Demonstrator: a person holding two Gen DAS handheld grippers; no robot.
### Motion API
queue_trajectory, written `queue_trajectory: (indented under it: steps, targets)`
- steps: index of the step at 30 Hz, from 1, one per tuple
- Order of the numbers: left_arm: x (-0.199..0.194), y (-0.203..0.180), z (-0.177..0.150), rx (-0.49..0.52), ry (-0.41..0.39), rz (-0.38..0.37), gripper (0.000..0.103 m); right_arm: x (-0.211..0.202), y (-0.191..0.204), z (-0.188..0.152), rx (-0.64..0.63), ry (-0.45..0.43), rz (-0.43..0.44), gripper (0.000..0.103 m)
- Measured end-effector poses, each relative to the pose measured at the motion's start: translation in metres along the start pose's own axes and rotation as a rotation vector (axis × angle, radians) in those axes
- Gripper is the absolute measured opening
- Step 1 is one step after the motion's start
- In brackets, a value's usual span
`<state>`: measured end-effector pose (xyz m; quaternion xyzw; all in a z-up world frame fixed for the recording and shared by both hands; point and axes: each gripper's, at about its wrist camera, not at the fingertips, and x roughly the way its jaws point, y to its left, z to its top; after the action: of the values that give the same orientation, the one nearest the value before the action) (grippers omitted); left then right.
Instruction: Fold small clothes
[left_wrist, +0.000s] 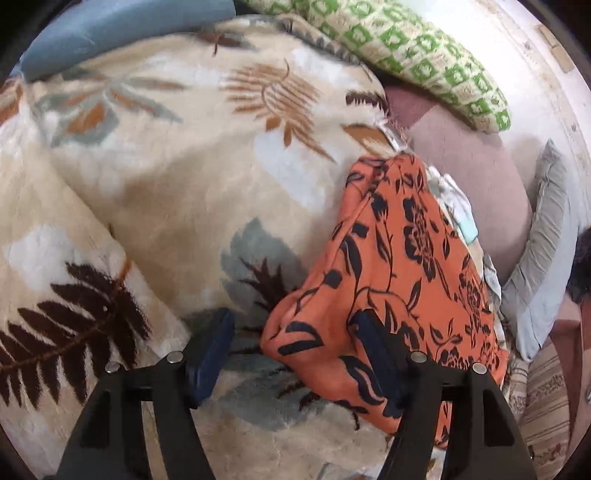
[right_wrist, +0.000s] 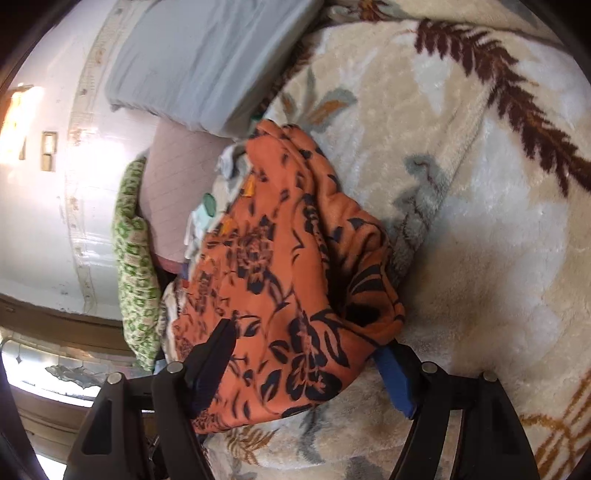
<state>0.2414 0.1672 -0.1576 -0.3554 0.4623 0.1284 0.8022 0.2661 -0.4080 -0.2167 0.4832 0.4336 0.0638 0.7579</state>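
An orange garment with a black flower print (left_wrist: 399, 258) (right_wrist: 295, 240) lies bunched on a cream fleece blanket (left_wrist: 166, 184) (right_wrist: 480, 221), on top of a few pale small clothes (left_wrist: 458, 210) (right_wrist: 199, 218). My left gripper (left_wrist: 295, 347) is open at the garment's near corner. Its right finger rests over the cloth and its left pad (left_wrist: 214, 350) stands apart on the blanket. My right gripper (right_wrist: 304, 365) is open and straddles the garment's other end. One finger lies over the cloth, and the blue pad (right_wrist: 395, 380) shows at the cloth's edge.
A green-and-cream patterned pillow (left_wrist: 424, 48) (right_wrist: 135, 258), a grey pillow (left_wrist: 543, 236) (right_wrist: 207, 62) and a pink sheet (left_wrist: 472, 177) (right_wrist: 177, 177) lie beyond the garment by a white wall (right_wrist: 44, 221). A blue cushion (left_wrist: 110, 33) sits at the blanket's far side.
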Motion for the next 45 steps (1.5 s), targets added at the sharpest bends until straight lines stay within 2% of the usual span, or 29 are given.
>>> queue_trajectory:
  steps: [1, 2, 3, 4, 5, 7, 8, 13, 18, 23, 26, 30, 32, 33, 35, 36, 37, 38, 40, 41, 43, 44, 45]
  targets:
    - [0.001, -0.003, 0.0, 0.007, 0.005, -0.002, 0.069, 0.003, -0.001, 0.001, 0.007, 0.004, -0.003, 0.076]
    - [0.003, -0.008, 0.0, 0.028, 0.012, -0.015, 0.036, 0.006, -0.002, 0.002, 0.011, 0.008, -0.004, 0.076]
    - [0.007, -0.011, 0.001, 0.049, 0.029, -0.012, 0.018, 0.008, -0.002, 0.003, 0.013, 0.009, -0.006, 0.076]
    - [0.012, -0.013, 0.002, 0.044, 0.052, -0.008, 0.018, 0.011, -0.001, 0.004, 0.003, 0.017, -0.013, 0.068]
    - [0.014, -0.014, 0.004, 0.022, 0.06, -0.004, 0.015, 0.013, 0.0, 0.005, -0.009, 0.022, -0.03, 0.041]
    - [0.011, -0.017, 0.007, 0.014, 0.063, 0.01, 0.013, 0.014, 0.002, 0.007, -0.025, 0.026, -0.071, 0.021]
    - [0.006, -0.02, 0.007, 0.024, 0.053, 0.017, 0.012, 0.012, 0.005, 0.008, -0.041, 0.029, -0.079, 0.015]
    - [-0.049, -0.045, 0.006, 0.101, -0.059, -0.003, 0.012, -0.02, 0.037, 0.007, -0.131, -0.01, -0.074, 0.01]
    - [-0.114, -0.06, -0.008, 0.17, -0.152, -0.034, 0.012, -0.066, 0.07, -0.005, -0.208, -0.051, -0.055, 0.01]
    - [-0.149, -0.034, -0.043, 0.179, -0.146, -0.044, 0.012, -0.111, 0.075, -0.033, -0.243, -0.065, -0.057, 0.01]
    - [-0.153, 0.004, -0.082, 0.169, -0.1, -0.017, 0.012, -0.132, 0.05, -0.075, -0.24, -0.038, -0.085, 0.01]
    - [-0.131, 0.046, -0.114, 0.138, -0.037, 0.029, 0.016, -0.143, 0.001, -0.122, -0.21, -0.007, -0.135, 0.01]
    - [-0.113, 0.055, -0.117, 0.132, 0.016, 0.081, 0.022, -0.128, -0.022, -0.128, -0.169, 0.049, -0.153, 0.014]
    - [-0.112, 0.06, -0.117, 0.114, 0.025, 0.081, 0.026, -0.12, -0.032, -0.128, -0.149, 0.073, -0.184, 0.016]
    - [-0.123, 0.067, -0.113, 0.071, 0.012, 0.066, 0.039, -0.119, -0.041, -0.128, -0.12, 0.078, -0.219, 0.031]
    - [-0.138, 0.069, -0.108, 0.065, -0.033, 0.078, 0.045, -0.127, -0.039, -0.128, -0.122, 0.06, -0.203, 0.038]
    - [-0.151, 0.07, -0.105, 0.068, -0.074, 0.092, 0.047, -0.138, -0.035, -0.128, -0.133, 0.03, -0.194, 0.057]
    - [-0.168, 0.068, -0.102, 0.08, -0.131, 0.11, 0.049, -0.149, -0.032, -0.127, -0.148, -0.002, -0.201, 0.061]
    - [-0.195, 0.058, -0.095, 0.112, -0.22, 0.127, 0.05, -0.175, -0.016, -0.123, -0.196, -0.084, -0.221, 0.062]
    - [-0.207, 0.046, -0.092, 0.144, -0.256, 0.109, 0.051, -0.186, -0.006, -0.12, -0.214, -0.115, -0.197, 0.061]
    - [-0.209, 0.019, -0.091, 0.225, -0.256, 0.051, 0.055, -0.192, 0.025, -0.114, -0.266, -0.127, -0.103, 0.063]
    - [-0.203, 0.005, -0.092, 0.264, -0.242, 0.012, 0.056, -0.184, 0.038, -0.111, -0.29, -0.093, -0.051, 0.07]
    - [-0.194, -0.008, -0.095, 0.3, -0.228, -0.017, 0.056, -0.172, 0.048, -0.107, -0.305, -0.043, 0.007, 0.071]
